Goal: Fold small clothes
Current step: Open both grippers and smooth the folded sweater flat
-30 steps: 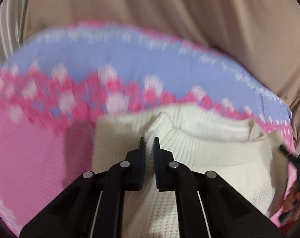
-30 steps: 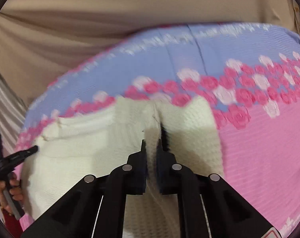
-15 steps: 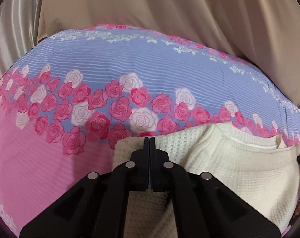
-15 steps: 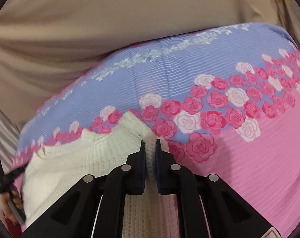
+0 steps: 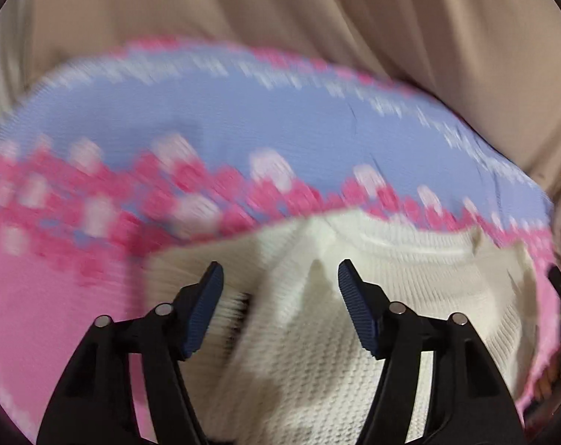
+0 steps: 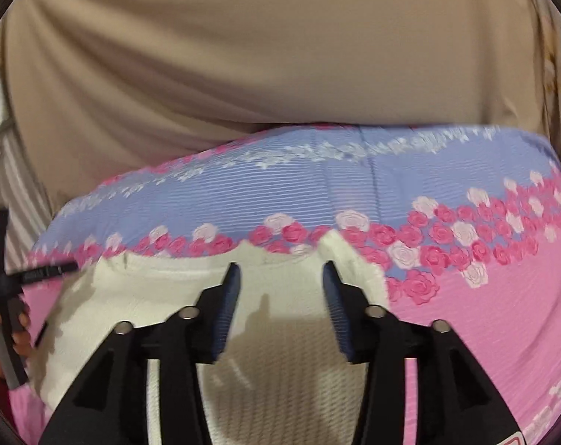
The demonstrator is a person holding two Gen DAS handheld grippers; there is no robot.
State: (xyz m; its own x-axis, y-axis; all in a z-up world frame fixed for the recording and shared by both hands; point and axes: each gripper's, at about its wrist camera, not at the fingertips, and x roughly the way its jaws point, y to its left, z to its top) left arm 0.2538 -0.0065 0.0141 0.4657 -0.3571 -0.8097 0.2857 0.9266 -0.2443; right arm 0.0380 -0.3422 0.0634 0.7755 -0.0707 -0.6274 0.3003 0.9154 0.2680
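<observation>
We are letting go with the left gripper and the right gripper, both jaws opening with nothing pinched, and the white sweater lies partly folded low in the frame on the flowery sheet, more folding left.

The sweater lies flat on the bed sheet. The sheet is spread under it and reaches out past it on every side that shows. Behind the sheet hangs a curtain.

In the left wrist view, the left tongs are right above the sweater, near its far edge. The sheet lies to the left of the sweater and behind it.

In the right wrist view, the right tongs are above the sweater too, near its far edge. The sheet stretches off to the right. At the left edge of this view, a hand sits beside the sweater.
</observation>
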